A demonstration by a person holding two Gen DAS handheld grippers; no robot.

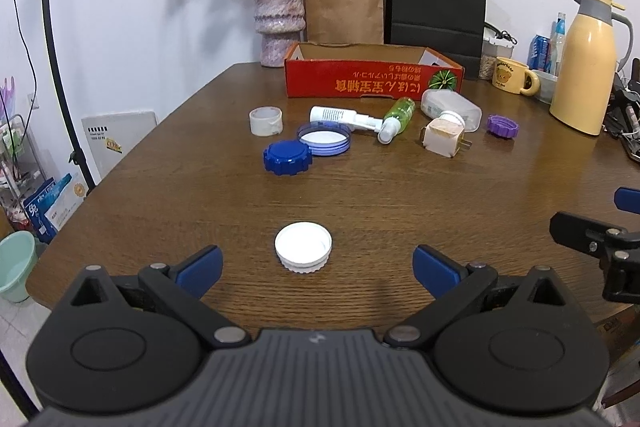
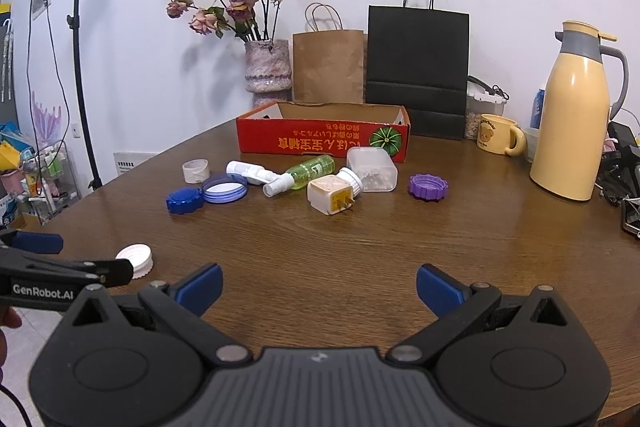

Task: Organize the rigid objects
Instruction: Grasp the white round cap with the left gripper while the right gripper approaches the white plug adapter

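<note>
The left gripper [image 1: 316, 269] hovers low over the brown wooden table [image 1: 360, 195] with its blue-padded fingers [image 1: 200, 269] spread wide and nothing between them; the right gripper [image 2: 318, 289] is likewise spread apart and empty. Taking the red cardboard tray with printed lettering [image 1: 372, 81] as the landmark, a broad bare stretch of wood lies in front of it, between the clutter and both grippers, and the table's left edge curves away well to the tray's left. One round white plastic cap [image 1: 303, 246] sits alone far in front of the tray, just ahead of the left gripper, apart from either finger. Close in front of the tray lies the cluster: one dark blue ridged lid [image 1: 287, 157], one pale blue rimmed lid [image 1: 324, 138] touching it, one purple ridged lid [image 1: 502, 126] to the front right, one short whitish ring [image 1: 265, 121] to the front left, one white tube bottle [image 1: 340, 117] and one green spray bottle [image 1: 396, 119] lying on their sides, one clear plastic box [image 2: 372, 169], and one cream wall plug [image 1: 444, 135]. Behind the tray stand one vase of dried roses [image 1: 278, 21] and two paper bags, brown [image 1: 344, 7] and black [image 1: 436, 3]. To its right stand one yellow thermos jug [image 1: 582, 67] and one yellow mug [image 1: 514, 75].
</note>
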